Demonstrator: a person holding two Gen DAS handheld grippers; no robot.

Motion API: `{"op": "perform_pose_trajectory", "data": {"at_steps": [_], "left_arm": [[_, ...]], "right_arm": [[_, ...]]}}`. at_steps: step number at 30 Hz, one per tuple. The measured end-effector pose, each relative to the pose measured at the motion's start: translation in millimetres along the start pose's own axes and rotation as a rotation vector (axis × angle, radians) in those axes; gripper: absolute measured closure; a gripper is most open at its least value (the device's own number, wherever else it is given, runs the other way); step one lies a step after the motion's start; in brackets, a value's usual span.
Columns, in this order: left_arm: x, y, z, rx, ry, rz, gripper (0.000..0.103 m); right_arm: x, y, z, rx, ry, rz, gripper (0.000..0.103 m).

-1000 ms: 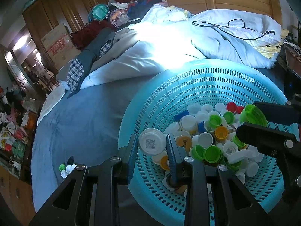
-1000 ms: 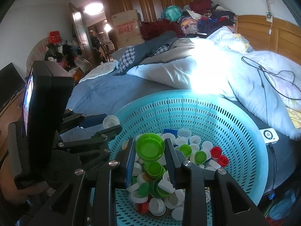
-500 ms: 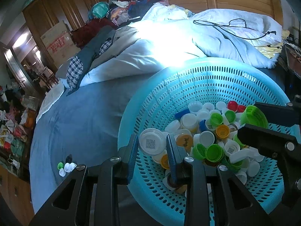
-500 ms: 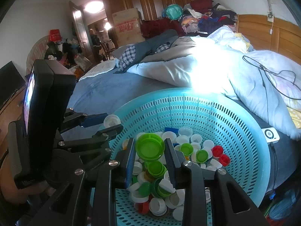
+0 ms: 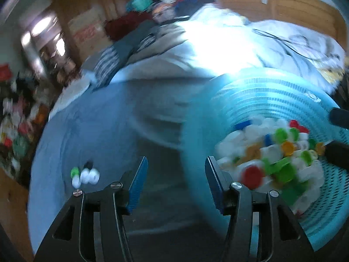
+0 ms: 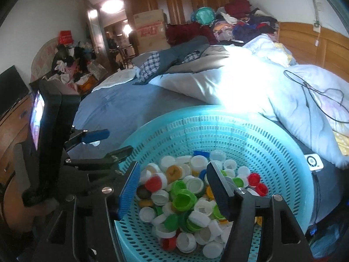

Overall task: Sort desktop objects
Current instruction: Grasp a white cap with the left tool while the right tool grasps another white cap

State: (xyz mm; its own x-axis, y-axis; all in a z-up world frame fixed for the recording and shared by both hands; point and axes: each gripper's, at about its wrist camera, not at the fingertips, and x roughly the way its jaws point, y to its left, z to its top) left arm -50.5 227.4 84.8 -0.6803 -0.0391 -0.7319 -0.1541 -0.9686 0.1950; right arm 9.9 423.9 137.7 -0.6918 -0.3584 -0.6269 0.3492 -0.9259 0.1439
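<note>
Bottle caps [image 5: 270,152], white, green, red, orange and blue, lie heaped in a turquoise perforated basket [image 5: 261,100] that fills the 3 to 5 o'clock part of the left wrist view; the whole view is smeared by motion blur, so single caps are hard to tell apart; the left gripper [image 5: 176,182] has its blue-padded fingers spread wide with nothing between them, over the blue bedsheet [image 5: 104,135] just outside the basket's rim at 6 o'clock; a small cluster of caps [image 5: 85,174], one green, some white and one dark, lies on the sheet at 8 o'clock, well apart from the basket; a white duvet [image 5: 218,50] lies bright at 12 o'clock; two dark fingers at the 3 o'clock edge reach over the heap.

In the right wrist view the basket [image 6: 250,135] sits at 5 to 6 o'clock on the bed, its heap of caps [image 6: 187,198] sharp and clear; the right gripper [image 6: 172,188] hangs over the heap, fingers wide apart and holding nothing; a green cap [image 6: 184,199] lies open side up directly between the pads, on the pile; the left gripper [image 6: 109,144] shows at 9 o'clock, its fingers parted near the basket's rim, one tip over the sheet; a black cable [image 6: 316,100] trails over the duvet at 2 o'clock; a cardboard box [image 6: 150,30] stands at 12 o'clock.
</note>
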Motion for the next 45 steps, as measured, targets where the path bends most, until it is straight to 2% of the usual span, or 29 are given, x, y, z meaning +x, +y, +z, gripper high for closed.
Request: {"op": "perform_pose_trajectory", "data": {"at_steps": [1, 3, 6, 10, 14, 18, 20, 25, 27, 28, 29, 33, 38, 42, 45], "left_arm": [[2, 19, -9, -0.043, -0.006, 0.004, 0.046], [11, 53, -23, -0.108, 0.016, 0.044, 0.046], [19, 120, -53, -0.273, 0.020, 0.057, 0.046], [48, 204, -91, -0.429, 0.083, 0.120, 0.046], [86, 251, -113, -0.505, 0.149, 0.069, 0.046], [116, 266, -114, -0.510, 0.159, 0.018, 0.046], [122, 268, -108, -0.495, 0.139, 0.015, 0.043], [135, 272, -94, -0.469, 0.126, 0.023, 0.043], [137, 270, -93, -0.449, 0.130, 0.039, 0.051], [134, 270, -95, -0.448, 0.122, 0.040, 0.068], [130, 269, -96, -0.450, 0.115, 0.032, 0.078], [107, 270, -110, -0.496, 0.076, 0.012, 0.080], [92, 278, -134, -0.578, 0.061, -0.005, 0.080], [91, 289, -142, -0.629, 0.049, -0.025, 0.080], [93, 288, -144, -0.632, 0.048, -0.032, 0.080]], "right_arm": [[2, 4, 1, -0.009, 0.002, 0.007, 0.034], [6, 14, 2, -0.030, 0.008, 0.024, 0.034], [15, 33, 5, -0.068, 0.017, 0.053, 0.034], [33, 65, 7, -0.121, 0.046, 0.097, 0.034], [55, 96, 8, -0.169, 0.080, 0.142, 0.033], [84, 128, 5, -0.213, 0.131, 0.184, 0.033], [97, 138, 4, -0.229, 0.153, 0.196, 0.033], [125, 156, 0, -0.248, 0.195, 0.212, 0.033], [134, 164, 1, -0.252, 0.202, 0.219, 0.033], [139, 167, 2, -0.252, 0.202, 0.228, 0.033], [143, 170, 3, -0.252, 0.201, 0.237, 0.033], [167, 188, 6, -0.247, 0.207, 0.266, 0.033], [222, 217, 15, -0.236, 0.228, 0.306, 0.034], [273, 237, 25, -0.251, 0.235, 0.285, 0.036], [305, 247, 33, -0.282, 0.251, 0.257, 0.036]]}}
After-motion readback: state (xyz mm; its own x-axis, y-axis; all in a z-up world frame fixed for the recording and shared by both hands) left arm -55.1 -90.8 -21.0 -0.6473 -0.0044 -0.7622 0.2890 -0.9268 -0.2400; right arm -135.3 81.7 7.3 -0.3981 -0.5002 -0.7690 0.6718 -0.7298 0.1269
